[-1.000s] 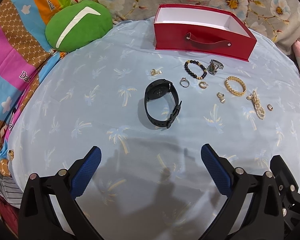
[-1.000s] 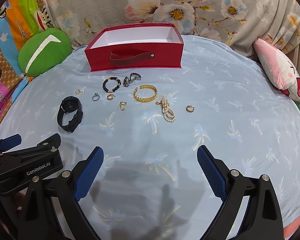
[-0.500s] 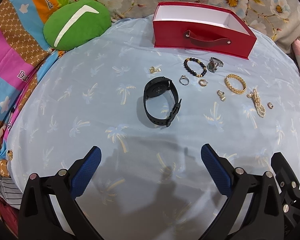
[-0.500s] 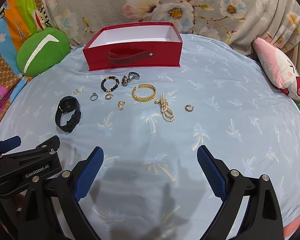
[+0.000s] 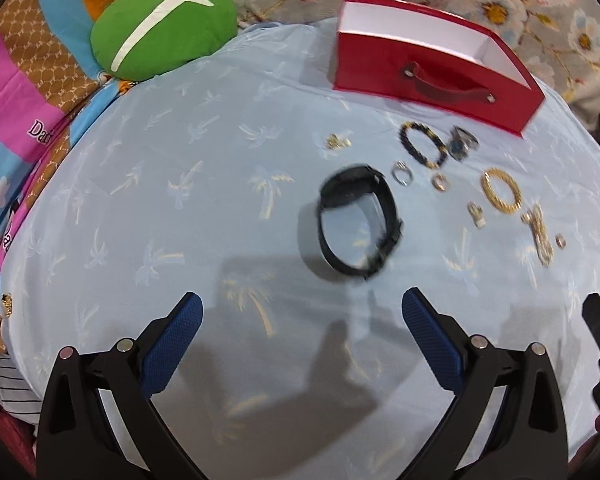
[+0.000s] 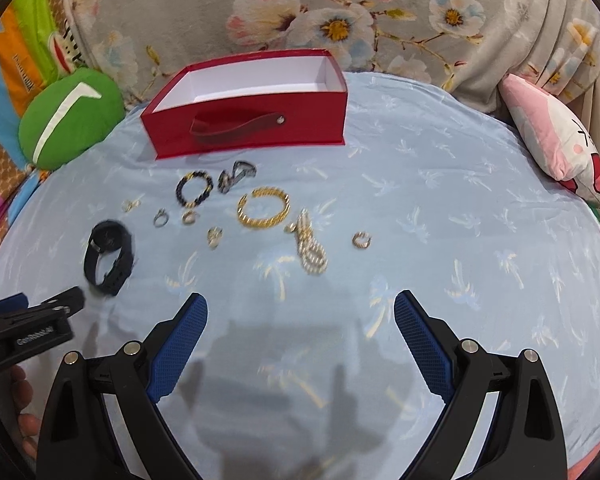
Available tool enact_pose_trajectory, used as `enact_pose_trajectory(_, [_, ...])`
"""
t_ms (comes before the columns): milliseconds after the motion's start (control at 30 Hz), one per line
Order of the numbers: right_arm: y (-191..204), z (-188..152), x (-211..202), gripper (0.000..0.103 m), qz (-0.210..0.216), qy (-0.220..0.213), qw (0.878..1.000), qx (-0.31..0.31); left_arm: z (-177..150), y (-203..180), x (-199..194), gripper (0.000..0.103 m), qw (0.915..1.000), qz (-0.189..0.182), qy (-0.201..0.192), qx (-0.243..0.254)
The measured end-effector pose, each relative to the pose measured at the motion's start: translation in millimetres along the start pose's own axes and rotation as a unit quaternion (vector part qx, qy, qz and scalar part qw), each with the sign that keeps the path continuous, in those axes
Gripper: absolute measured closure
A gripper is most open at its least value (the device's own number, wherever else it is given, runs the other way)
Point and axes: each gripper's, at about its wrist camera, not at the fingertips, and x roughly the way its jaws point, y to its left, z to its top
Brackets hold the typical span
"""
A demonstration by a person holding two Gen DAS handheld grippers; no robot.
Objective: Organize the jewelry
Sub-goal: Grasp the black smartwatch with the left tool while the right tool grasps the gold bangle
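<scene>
Black rubber-strap watch (image 5: 358,220) is lying on its side on the pale blue palm-print cloth (image 5: 180,216), just ahead of the left gripper (image 5: 302,316), so that's probably the piece to be picked first. It's best taken across the strap, low down, so the loop gets pinched flat rather than rolled away, then lifted clear over the small rings nearby and dropped into the open red cardboard box with white lining (image 5: 432,68) at the back. Both sets of blue pads are spread wide, nothing held, nothing touched. The right gripper (image 6: 300,316) is pointed towards the gold chain bangle (image 6: 264,208) and pearl strand (image 6: 310,246), well short of them.
</scene>
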Motion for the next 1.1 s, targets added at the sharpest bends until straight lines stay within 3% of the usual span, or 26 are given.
enact_pose_trajectory(333, [-5,59,72,0.014,0.017,0.007,1.0,0.006,36,-2,34,0.005,0.9998,-0.02,-0.005,-0.006])
enact_pose_trajectory(500, [0,74,117,0.041,0.029,0.041,0.999,-0.002,44,-14,53,0.006,0.9995,-0.03,0.004,-0.001])
enact_pose_trajectory(600, [4,78,134,0.049,0.029,0.054,0.998,-0.013,45,-16,64,0.006,0.9993,-0.035,0.014,-0.007])
enact_pose_trajectory(767, [10,77,156,0.067,0.04,0.08,0.996,-0.023,47,-17,75,0.02,0.9978,-0.059,0.027,-0.014])
enact_pose_trajectory(867, [14,76,159,0.07,0.033,0.074,0.996,-0.036,48,-19,76,0.033,0.9962,-0.081,0.031,-0.013])
enact_pose_trajectory(933, [15,76,160,0.075,0.038,0.072,0.996,-0.037,48,-21,74,0.048,0.9949,-0.095,0.031,-0.01])
enact_pose_trajectory(1000, [15,77,160,0.091,0.042,0.071,0.996,-0.037,48,-22,72,0.058,0.9937,-0.107,0.033,-0.01])
enact_pose_trajectory(1100, [14,77,160,0.099,0.056,0.074,0.995,-0.031,48,-21,71,0.065,0.9919,-0.121,0.038,-0.011])
